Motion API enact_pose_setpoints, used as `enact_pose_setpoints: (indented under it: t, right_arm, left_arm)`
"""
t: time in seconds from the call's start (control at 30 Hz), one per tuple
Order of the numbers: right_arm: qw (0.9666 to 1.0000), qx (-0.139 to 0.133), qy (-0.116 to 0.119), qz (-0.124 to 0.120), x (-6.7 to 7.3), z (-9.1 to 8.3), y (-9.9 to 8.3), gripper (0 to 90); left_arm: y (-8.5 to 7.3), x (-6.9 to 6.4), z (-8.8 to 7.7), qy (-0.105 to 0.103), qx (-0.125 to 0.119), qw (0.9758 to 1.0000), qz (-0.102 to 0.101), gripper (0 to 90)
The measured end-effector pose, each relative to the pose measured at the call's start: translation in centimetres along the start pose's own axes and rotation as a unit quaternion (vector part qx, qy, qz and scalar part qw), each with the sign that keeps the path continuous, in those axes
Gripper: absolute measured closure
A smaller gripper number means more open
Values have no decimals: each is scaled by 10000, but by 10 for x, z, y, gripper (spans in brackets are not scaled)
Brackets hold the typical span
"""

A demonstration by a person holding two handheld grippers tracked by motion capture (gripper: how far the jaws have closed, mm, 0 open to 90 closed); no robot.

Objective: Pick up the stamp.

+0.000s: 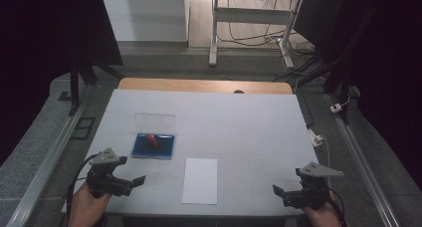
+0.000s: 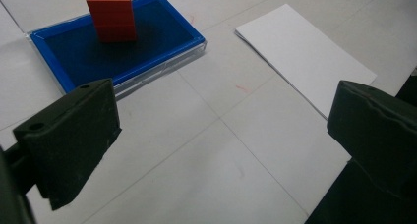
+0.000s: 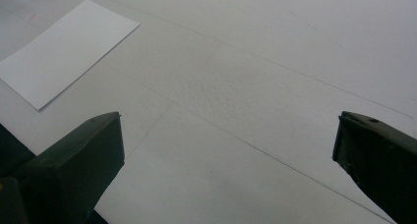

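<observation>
**A:** High view first. What do you log?

**B:** My left gripper [image 1: 130, 182] sits at the near left corner of the table [image 1: 259, 132], my right gripper [image 1: 279, 193] at the near right, both low over the white top and well apart. Between them lies a white sheet [image 1: 200, 180], its near edge close to the table's front edge. Beyond my left gripper stands the blue tray [image 1: 153, 146] with a red box [image 1: 151, 141] in it and a clear lid [image 1: 155, 123] upright behind. Bare white surface runs from the sheet out to the right edge and back to the wooden strip [image 1: 204, 84].

**A:** Left gripper view?

**B:** My left gripper [image 2: 221, 150] has its jaws spread wide, nothing between them. The red box [image 2: 111, 16] stands upright on the blue tray [image 2: 162, 49], ahead and to the left. The white sheet [image 2: 305, 57] lies ahead on the right, one corner near my right-hand jaw. Open table between tray and sheet.

**A:** Right gripper view?

**B:** My right gripper [image 3: 228, 160] is also wide, holding nothing. The white sheet [image 3: 64, 52] lies far left, well apart from the jaws. Ahead, plain table [image 3: 275, 62] crossed by faint seams.
</observation>
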State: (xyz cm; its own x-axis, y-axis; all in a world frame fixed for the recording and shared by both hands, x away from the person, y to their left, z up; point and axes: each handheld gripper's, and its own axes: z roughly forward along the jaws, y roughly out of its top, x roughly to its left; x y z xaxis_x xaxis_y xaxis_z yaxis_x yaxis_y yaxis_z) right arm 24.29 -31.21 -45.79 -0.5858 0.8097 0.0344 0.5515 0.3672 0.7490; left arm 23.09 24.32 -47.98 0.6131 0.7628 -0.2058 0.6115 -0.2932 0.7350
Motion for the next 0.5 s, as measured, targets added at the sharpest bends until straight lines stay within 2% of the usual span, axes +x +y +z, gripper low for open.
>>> enact_pose_setpoints:
  t: [0.13, 0.23, 0.3, 0.43, 0.5]
  right_arm:
    - [10000, 11, 8, -6, 0, 0, 0, 0]
    - [10000, 19, 15, 1, 0, 0, 0, 0]
    - [10000, 22, 18, 0, 0, 0, 0, 0]
    - [10000, 26, 33, 1, 0, 1, 0, 0]
    - [10000, 30, 36, -2, 0, 1, 0, 0]
  left_arm:
    - [4, 2, 6, 86, 68, 9999, 19, 0]
    - [9, 5, 13, 226, 136, 9996, 54, 0]
    - [11, 6, 15, 235, 133, 9996, 58, 0]
    - [17, 11, 21, 322, 168, 9993, 4, 0]
    - [20, 13, 25, 443, 206, 9988, -48, 0]
